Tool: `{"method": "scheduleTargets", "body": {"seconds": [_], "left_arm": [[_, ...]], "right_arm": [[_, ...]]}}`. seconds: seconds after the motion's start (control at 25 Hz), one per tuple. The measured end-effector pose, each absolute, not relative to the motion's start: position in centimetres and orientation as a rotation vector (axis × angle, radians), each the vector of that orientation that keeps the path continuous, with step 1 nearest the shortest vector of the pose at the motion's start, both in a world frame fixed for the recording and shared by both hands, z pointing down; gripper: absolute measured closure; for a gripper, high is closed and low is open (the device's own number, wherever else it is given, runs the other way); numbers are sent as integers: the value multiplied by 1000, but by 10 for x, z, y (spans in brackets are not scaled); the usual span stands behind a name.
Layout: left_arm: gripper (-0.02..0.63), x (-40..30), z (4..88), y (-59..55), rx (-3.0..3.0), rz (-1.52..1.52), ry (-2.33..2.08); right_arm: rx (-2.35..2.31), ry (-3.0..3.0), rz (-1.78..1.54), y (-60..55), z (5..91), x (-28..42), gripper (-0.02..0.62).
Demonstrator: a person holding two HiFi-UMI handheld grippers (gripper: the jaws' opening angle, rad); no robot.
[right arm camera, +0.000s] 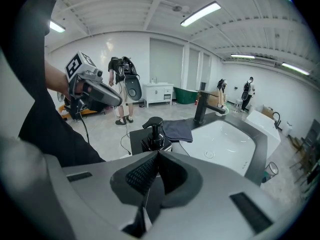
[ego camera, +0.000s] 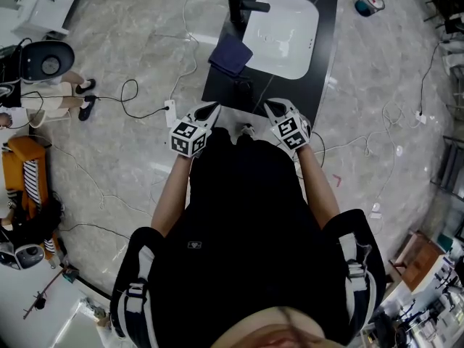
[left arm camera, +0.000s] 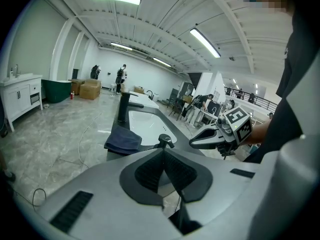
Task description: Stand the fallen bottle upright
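Black counter (ego camera: 284, 90) is seen below the person, and a white basin (ego camera: 279, 31) is set into it. A round drain is seen in the bottom of the basin. A black faucet (ego camera: 246, 7) stands at the basin's left rim, toward its far end. A folded dark blue cloth (ego camera: 230, 54) is laid on the counter just left of the basin.

The bottle (right arm camera: 153, 134), black and fitted with a pump head, is found on the near side of the basin, off its near left corner and just nearer than the cloth. It is seen standing upright on its base. What it holds cannot be told through its dark wall.

The left gripper (ego camera: 212, 109) and the right gripper (ego camera: 272, 107) are held side by side at the near edge of the counter, on the person's side of the basin, both pointed toward it and tilted downward. The left gripper's fingers (left arm camera: 150, 171) are pressed together at their tips with nothing between them. The right gripper's fingers (right arm camera: 137, 176) are likewise clenched tip to tip on nothing. The bottle is placed just beyond both sets of tips and between the two grippers, touched by neither. Only its pump head is shown above the left gripper's tips, while its head and shoulders are shown above the right gripper's.
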State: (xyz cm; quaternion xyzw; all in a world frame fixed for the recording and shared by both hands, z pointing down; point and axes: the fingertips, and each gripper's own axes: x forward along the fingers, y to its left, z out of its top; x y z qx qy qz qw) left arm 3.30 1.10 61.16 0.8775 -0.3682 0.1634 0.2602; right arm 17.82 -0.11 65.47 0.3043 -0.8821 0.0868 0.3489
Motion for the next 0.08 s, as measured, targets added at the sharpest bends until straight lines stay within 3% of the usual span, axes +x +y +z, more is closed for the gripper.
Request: {"method": "scheduleTargets", "body": {"seconds": [0.08], "left_arm": [[591,33,611,9,2377,443,-998]], "right_arm": [[790,-2288,225,-2,654,178,535]]}}
